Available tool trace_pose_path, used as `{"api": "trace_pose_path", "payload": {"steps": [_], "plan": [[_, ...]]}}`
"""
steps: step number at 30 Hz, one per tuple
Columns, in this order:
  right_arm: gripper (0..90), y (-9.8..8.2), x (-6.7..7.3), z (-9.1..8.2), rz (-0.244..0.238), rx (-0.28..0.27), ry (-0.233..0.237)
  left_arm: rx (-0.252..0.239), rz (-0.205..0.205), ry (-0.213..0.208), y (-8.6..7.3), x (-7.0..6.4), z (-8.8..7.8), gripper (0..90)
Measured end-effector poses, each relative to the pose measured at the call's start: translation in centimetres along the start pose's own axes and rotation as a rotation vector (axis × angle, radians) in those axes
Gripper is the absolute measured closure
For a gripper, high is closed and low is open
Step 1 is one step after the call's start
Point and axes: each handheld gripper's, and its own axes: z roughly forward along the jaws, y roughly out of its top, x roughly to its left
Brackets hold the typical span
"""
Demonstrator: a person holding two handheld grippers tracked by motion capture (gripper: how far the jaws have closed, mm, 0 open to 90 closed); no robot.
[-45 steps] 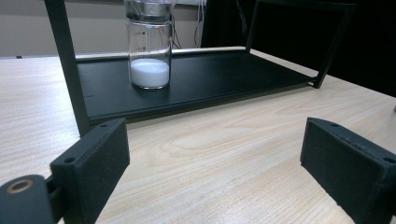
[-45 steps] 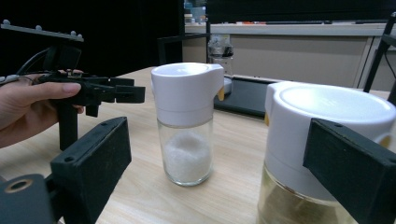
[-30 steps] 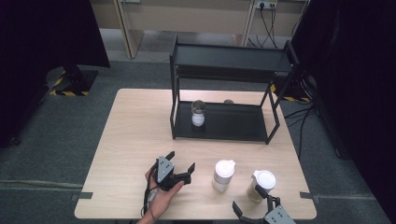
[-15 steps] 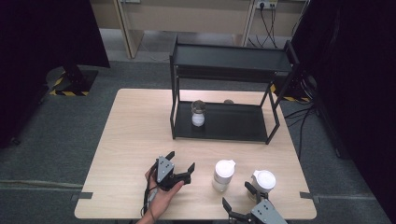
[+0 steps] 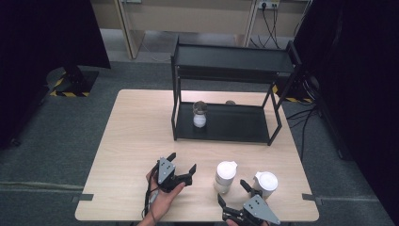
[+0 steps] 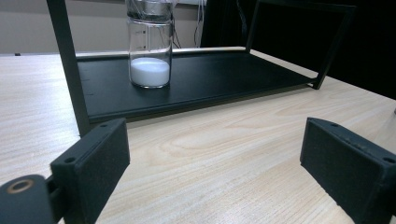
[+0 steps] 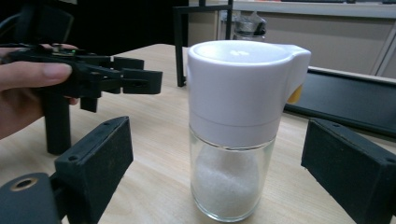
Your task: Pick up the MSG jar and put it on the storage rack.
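Shaker jar [image 5: 226,175], high view: stands upright on the counter [image 5: 136,132] near the front edge, with a second white-lidded jar [image 5: 266,182] just beside it to the right. Right tongs [image 5: 233,193] sit just short of it, pointing at it. (Obs. 1)

Noted. Left tongs [image 5: 182,161] are near its other side, jaws spread, nothing in them. The rack [image 5: 226,122] stands behind, with a small glass jar [image 5: 199,115] on its lower shelf. (Obs. 2)

Left gripper view: pads wide apart over bare counter, gripping nothing. It looks at the rack and the small glass jar, not the shaker. (Obs. 1)

Right gripper view: the shaker stands between the jaws, with a clear gap on both sides. Open wide, no contact yet. White plastic cap with a spout, glass body, white grains filling roughly the lower third. (Obs. 2)

Handling guess? (Obs. 1)

Likely light to middling and rigid. The glass is smooth, so probably slippery, and it would break if dropped. The cap may only be pressed or screwed on, so lifting by it risks it coming off. (Obs. 2)

I'd grip the glass body just below the cap, pads square on either side and clear of the spout. Keep it upright so the grains don't shift or spill. (Obs. 1)
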Motion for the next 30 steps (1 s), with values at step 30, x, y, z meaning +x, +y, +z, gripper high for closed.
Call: {"api": "trace_pose_path", "payload": {"steps": [30], "plan": [[16.4, 0.3, 0.1, 4.1, -0.036, 0.049, -0.073, 0.002, -0.002, 0.000, 0.0, 0.0, 0.0, 7.8]]}}
